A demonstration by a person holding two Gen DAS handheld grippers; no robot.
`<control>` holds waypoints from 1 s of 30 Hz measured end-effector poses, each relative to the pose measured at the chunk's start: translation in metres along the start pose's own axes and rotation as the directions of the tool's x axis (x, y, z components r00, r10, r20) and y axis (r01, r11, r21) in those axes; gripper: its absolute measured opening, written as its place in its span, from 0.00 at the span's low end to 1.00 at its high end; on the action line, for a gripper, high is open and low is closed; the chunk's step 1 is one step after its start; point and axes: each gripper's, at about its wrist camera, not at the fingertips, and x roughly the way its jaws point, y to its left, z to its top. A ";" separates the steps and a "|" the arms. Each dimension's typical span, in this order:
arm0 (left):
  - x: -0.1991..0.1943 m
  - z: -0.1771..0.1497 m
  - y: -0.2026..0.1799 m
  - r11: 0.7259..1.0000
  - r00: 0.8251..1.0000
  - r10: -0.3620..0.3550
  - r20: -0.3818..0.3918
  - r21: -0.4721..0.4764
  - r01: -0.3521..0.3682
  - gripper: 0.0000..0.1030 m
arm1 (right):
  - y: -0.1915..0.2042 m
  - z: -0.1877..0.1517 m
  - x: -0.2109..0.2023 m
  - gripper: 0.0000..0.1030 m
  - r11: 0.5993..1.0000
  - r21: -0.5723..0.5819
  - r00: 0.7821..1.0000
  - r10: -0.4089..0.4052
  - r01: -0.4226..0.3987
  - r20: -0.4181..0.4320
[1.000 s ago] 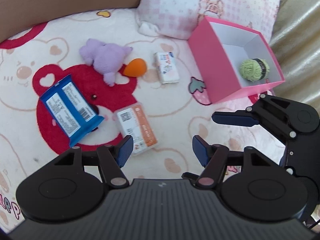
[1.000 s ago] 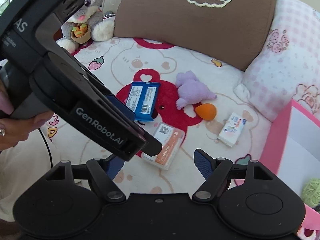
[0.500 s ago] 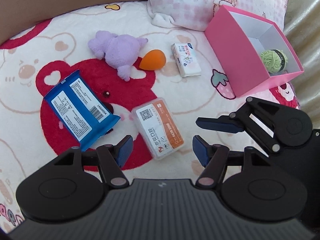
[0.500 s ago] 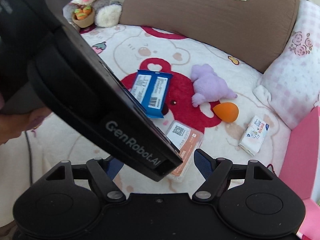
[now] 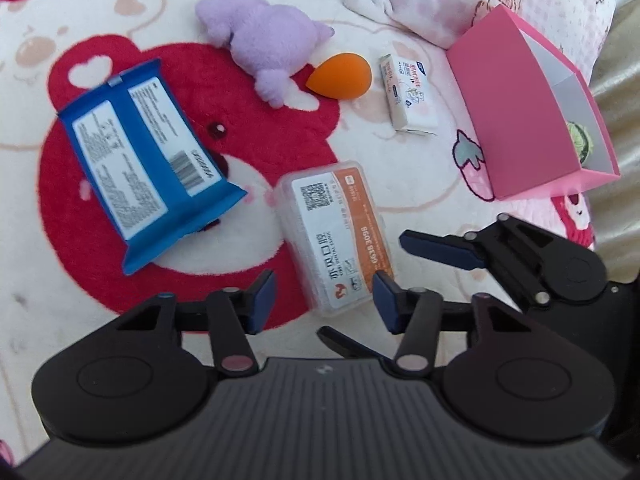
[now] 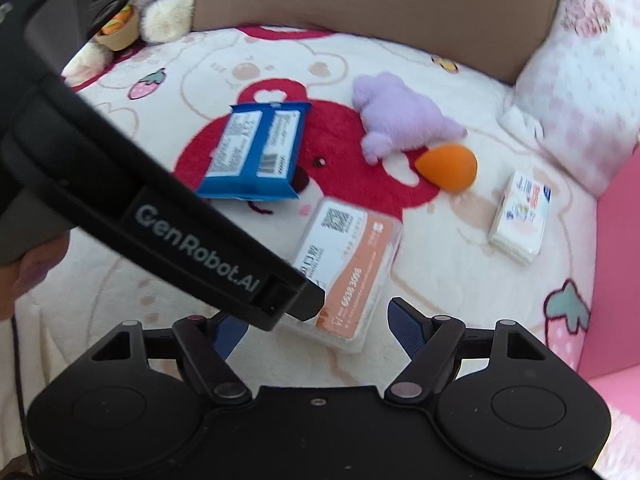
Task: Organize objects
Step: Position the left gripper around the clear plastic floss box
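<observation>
Fuzzy blanket, glossy rectangular box

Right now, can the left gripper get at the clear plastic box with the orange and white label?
Probably yes. The left gripper hangs just over the near end of the clear plastic box with the orange and white label; its jaws have just been closing, nothing pinched yet. The blue packet and right gripper flank it, clear.

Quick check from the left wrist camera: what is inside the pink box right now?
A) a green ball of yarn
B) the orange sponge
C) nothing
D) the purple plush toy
A: a green ball of yarn shows inside the pink box, while the orange sponge and the purple plush toy lie out on the blanket.
</observation>
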 end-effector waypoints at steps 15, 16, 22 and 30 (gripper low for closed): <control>0.008 -0.003 -0.006 0.986 0.988 -0.156 -0.015 -0.054 0.155 0.41 | -0.007 -0.016 0.004 0.64 0.994 -0.111 0.999 -0.021 0.018 -0.031; 0.008 -0.003 -0.005 0.983 0.984 -0.175 -0.017 -0.061 0.173 0.41 | -0.009 -0.018 0.003 0.63 0.991 -0.136 0.999 -0.022 0.017 -0.035; 0.000 0.002 0.000 0.996 0.994 -0.082 0.077 -0.018 0.084 0.41 | -0.027 -0.019 -0.005 0.62 0.988 -0.140 0.997 -0.067 0.062 -0.030; 0.006 0.007 0.011 0.998 0.994 -0.047 0.095 -0.036 0.051 0.41 | -0.055 -0.020 -0.005 0.62 0.991 -0.012 0.990 -0.135 0.135 -0.043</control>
